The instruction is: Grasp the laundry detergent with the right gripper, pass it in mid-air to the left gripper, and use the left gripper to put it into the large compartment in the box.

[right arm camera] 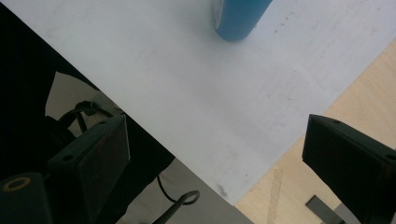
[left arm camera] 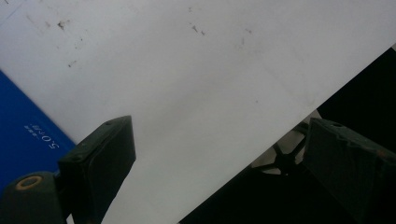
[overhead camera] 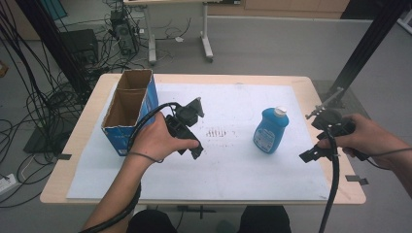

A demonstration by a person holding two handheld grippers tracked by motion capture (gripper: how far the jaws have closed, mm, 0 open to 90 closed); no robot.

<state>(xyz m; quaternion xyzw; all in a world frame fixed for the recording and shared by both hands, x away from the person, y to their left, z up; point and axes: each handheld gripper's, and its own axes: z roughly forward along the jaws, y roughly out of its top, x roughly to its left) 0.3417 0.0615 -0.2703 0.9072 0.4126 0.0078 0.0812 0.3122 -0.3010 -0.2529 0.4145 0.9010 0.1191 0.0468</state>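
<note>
A blue bottle (overhead camera: pixel 270 131) with a white cap stands upright on the white sheet (overhead camera: pixel 233 165), right of centre. Its base (right arm camera: pixel 238 16) appears at the top of the right gripper view. My left gripper (overhead camera: pixel 194 150) hangs over the sheet's middle left, beside the box, jaws pointing down. In its own view my left gripper (left arm camera: pixel 219 154) is open with bare sheet between the jaws. My right gripper (overhead camera: pixel 313 155) is at the sheet's right edge, right of the bottle and apart from it. From its own camera my right gripper (right arm camera: pixel 215 154) is open and holds nothing.
An open cardboard box (overhead camera: pixel 128 109) with blue sides (left arm camera: pixel 23 135) stands at the sheet's left. The sheet covers most of a wooden table (overhead camera: pixel 335 97), whose bare edge (right arm camera: pixel 355 93) lies near my right gripper. Cables, a desk frame and a black post stand on the floor beyond.
</note>
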